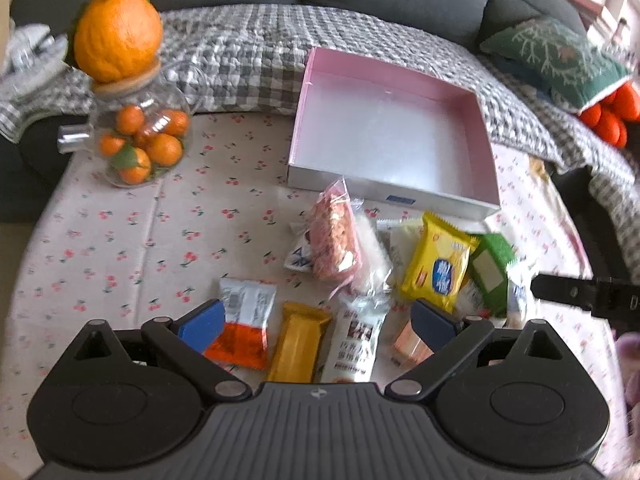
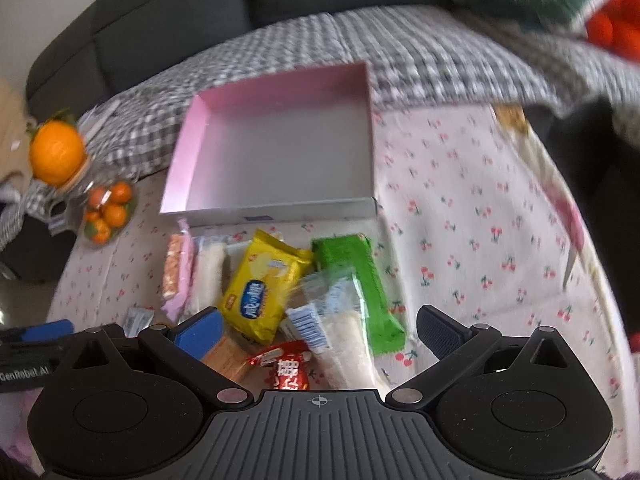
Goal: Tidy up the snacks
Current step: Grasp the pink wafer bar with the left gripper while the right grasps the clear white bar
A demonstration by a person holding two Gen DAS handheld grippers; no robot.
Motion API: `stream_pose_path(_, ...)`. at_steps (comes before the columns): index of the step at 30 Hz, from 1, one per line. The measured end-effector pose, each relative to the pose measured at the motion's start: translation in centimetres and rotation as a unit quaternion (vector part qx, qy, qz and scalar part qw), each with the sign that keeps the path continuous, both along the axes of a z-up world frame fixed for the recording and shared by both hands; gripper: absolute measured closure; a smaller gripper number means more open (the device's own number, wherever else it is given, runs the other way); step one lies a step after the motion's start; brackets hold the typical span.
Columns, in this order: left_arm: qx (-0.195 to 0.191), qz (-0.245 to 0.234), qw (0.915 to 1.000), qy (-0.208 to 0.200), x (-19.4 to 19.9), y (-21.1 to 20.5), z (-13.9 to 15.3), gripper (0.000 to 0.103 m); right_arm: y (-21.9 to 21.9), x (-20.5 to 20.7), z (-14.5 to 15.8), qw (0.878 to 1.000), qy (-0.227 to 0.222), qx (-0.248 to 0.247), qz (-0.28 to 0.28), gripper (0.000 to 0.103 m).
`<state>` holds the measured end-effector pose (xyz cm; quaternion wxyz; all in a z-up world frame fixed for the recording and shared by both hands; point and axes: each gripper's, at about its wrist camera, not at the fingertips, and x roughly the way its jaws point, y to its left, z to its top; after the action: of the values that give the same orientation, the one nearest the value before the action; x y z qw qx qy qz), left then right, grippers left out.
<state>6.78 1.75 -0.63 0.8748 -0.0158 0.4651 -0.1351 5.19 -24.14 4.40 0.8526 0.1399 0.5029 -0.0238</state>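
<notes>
An empty pink-walled box (image 1: 392,136) (image 2: 280,152) lies on the cherry-print tablecloth (image 1: 120,240). In front of it is a heap of snacks: a yellow packet (image 1: 438,268) (image 2: 264,288), a green packet (image 1: 490,268) (image 2: 352,272), a clear pack of pink crisped bars (image 1: 334,236) (image 2: 176,268), an orange-and-white packet (image 1: 244,320), a golden bar (image 1: 300,344) and a red wrapper (image 2: 286,368). My left gripper (image 1: 319,322) hovers open over the golden bar and a white printed packet (image 1: 356,340). My right gripper (image 2: 320,332) hovers open over a clear white packet (image 2: 344,328).
A glass jar of mandarins (image 1: 140,136) with a large orange (image 1: 116,32) on its lid stands at the table's far left. Behind the table is a dark sofa with a checked blanket (image 1: 280,48) and a green cushion (image 1: 556,56).
</notes>
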Motion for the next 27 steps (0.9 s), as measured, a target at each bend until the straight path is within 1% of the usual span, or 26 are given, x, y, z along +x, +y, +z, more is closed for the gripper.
stream_pose_path(3,-0.027,-0.003,0.9996,0.003,1.2,0.1,-0.5,0.013,-0.6,0.2,-0.7,1.000,0.012,0.002,-0.005,0.000)
stream_pose_path(6,-0.062,-0.011,0.9980,-0.006,2.2,0.1,-1.1,0.021,-0.7,0.2,-1.6,1.000,0.029,0.005,-0.001,0.001)
stream_pose_path(7,-0.071,-0.011,0.9974,-0.006,2.5,0.1,-1.2,0.026,-0.7,0.2,-1.9,0.999,0.034,0.005,0.001,0.001)
stream_pose_path(11,-0.112,0.002,0.9936,0.014,3.8,0.0,-2.4,0.042,-0.5,0.2,-2.6,0.999,0.046,0.003,0.003,0.007)
stream_pose_path(12,-0.119,0.007,0.9926,0.021,4.1,0.0,-2.7,0.043,-0.5,0.3,-2.9,0.999,0.048,0.002,0.002,0.008)
stream_pose_path(15,-0.124,0.024,0.9916,0.028,4.6,-0.5,-3.5,0.047,-0.5,0.4,-3.7,0.998,0.059,0.002,-0.001,0.013)
stream_pose_path(16,-0.122,0.029,0.9917,0.030,4.7,-0.6,-3.8,0.050,-0.4,0.5,-4.0,0.998,0.063,0.000,-0.001,0.014)
stream_pose_path(19,-0.120,0.041,0.9912,0.039,5.2,-0.7,-4.6,0.058,-0.1,0.6,-4.9,0.997,0.075,-0.005,0.001,0.021)
stream_pose_path(21,-0.116,0.051,0.9909,0.046,5.4,-0.8,-5.0,0.062,0.2,0.6,-5.3,0.997,0.082,-0.011,0.004,0.029)
stream_pose_path(22,-0.114,0.055,0.9908,0.048,5.3,-0.8,-5.3,0.065,0.3,0.6,-5.4,0.997,0.082,-0.014,0.006,0.031)
stream_pose_path(23,-0.114,0.058,0.9905,0.051,5.3,-0.7,-5.3,0.064,0.4,0.6,-5.4,0.997,0.080,-0.016,0.007,0.036)
stream_pose_path(24,-0.115,0.060,0.9902,0.052,5.3,-0.7,-5.4,0.064,0.5,0.6,-5.4,0.997,0.078,-0.018,0.008,0.043)
stream_pose_path(25,-0.117,0.063,0.9897,0.052,5.2,-0.6,-5.5,0.065,0.6,0.6,-5.4,0.997,0.077,-0.019,0.009,0.048)
stream_pose_path(26,-0.119,0.066,0.9893,0.053,5.2,-0.5,-5.5,0.065,0.6,0.6,-5.4,0.997,0.077,-0.022,0.010,0.057)
stream_pose_path(27,-0.120,0.069,0.9889,0.054,5.2,-0.5,-5.4,0.065,0.7,0.6,-5.5,0.996,0.079,-0.026,0.012,0.062)
